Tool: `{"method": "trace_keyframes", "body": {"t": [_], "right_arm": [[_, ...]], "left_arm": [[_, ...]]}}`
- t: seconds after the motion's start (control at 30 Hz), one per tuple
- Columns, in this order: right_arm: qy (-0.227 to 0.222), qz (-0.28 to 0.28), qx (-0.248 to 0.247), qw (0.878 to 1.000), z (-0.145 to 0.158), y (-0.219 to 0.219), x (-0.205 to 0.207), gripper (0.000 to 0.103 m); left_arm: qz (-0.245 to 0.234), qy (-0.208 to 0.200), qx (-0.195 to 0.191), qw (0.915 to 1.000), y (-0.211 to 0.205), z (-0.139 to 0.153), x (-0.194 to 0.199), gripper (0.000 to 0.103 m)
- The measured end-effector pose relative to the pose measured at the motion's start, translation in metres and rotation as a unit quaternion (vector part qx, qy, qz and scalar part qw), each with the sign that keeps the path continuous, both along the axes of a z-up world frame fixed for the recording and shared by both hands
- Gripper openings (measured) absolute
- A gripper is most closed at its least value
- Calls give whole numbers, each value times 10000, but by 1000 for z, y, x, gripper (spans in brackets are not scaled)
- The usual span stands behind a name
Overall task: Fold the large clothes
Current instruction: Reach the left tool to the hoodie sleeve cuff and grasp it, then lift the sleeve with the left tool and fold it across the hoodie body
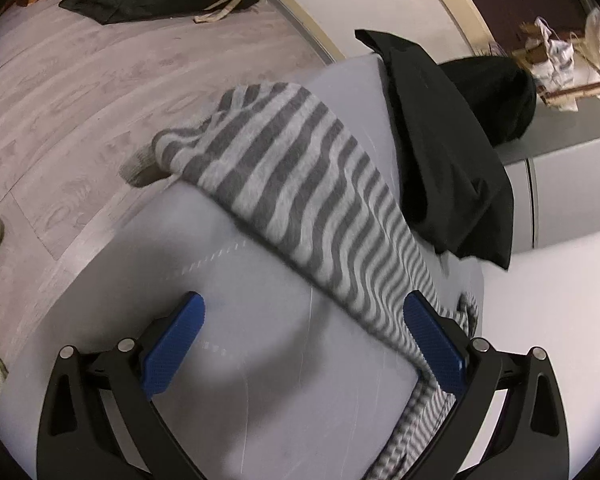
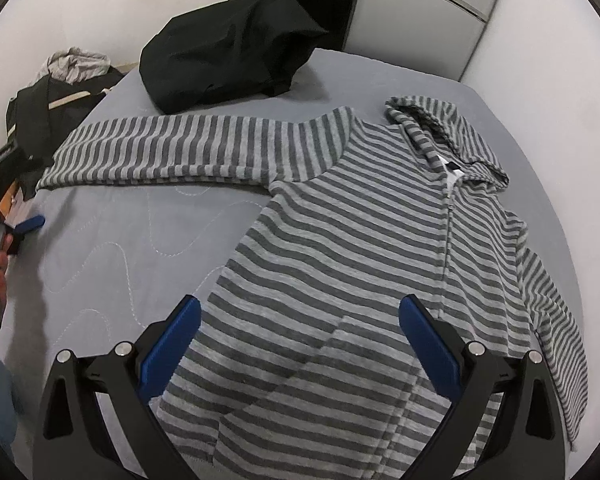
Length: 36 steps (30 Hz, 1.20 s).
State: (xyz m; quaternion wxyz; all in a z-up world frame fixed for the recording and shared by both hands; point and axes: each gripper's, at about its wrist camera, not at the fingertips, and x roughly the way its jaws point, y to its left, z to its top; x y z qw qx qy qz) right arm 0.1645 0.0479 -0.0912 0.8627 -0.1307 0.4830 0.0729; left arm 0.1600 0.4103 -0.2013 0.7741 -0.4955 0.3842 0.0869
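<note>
My left gripper (image 1: 304, 340), wide open and empty, is nearest the striped hoodie's (image 2: 360, 248) long sleeve (image 1: 284, 184), which runs toward the frame's upper left off the bed (image 1: 260, 360); right gripper (image 2: 300, 340) is also open, over the hem.

No words, numbers or brand marks can be read in either view. The small white tab (image 2: 452, 178) at the neck of the grey-and-dark-grey striped knit hooded top (image 2: 340, 240) may be a label, but it shows no legible print.
</note>
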Motion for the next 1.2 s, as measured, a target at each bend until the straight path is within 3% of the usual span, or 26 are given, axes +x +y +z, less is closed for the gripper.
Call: {"method": "trace_keyframes", "body": {"t": [0.23,0.4,0.6,0.63,0.7,0.73,0.77,0.83,0.97,1.03,1.1,1.2], "right_arm": [[23,34,-3,10000,-7,6,8,98],[3,63,23,10000,-9,10,15,98],[14,105,52,9999,-14,16,24,98],[14,115,82,9999,-17,16,27,98],[29,116,170,9998,-20,16,33,98],[46,106,278,9995,-24,14,39,98],[62,90,362,9993,-26,13,44,98],[87,13,563,9984,-32,9,58,98],[89,-117,661,9977,-47,5,90,98],[119,-155,717,9972,-55,4,104,92],[165,-232,802,9964,-63,2,120,80],[95,-442,951,9944,-68,-5,137,67]], "left_arm": [[464,-238,-76,9986,21,-10,19,97],[550,-299,98,9980,32,-9,36,97],[595,-481,-10,9971,45,-9,43,96],[576,-528,52,9969,45,-7,43,89],[529,-419,273,9973,46,-5,44,61],[545,-308,361,9974,49,-6,43,35],[595,-267,336,9973,54,-9,41,21],[643,-395,84,9971,63,-16,37,18],[403,-393,673,9961,56,0,42,15],[352,-507,774,9951,56,10,45,14],[290,-613,862,9940,57,20,47,13],[100,-716,1258,9894,51,46,58,13]]}}
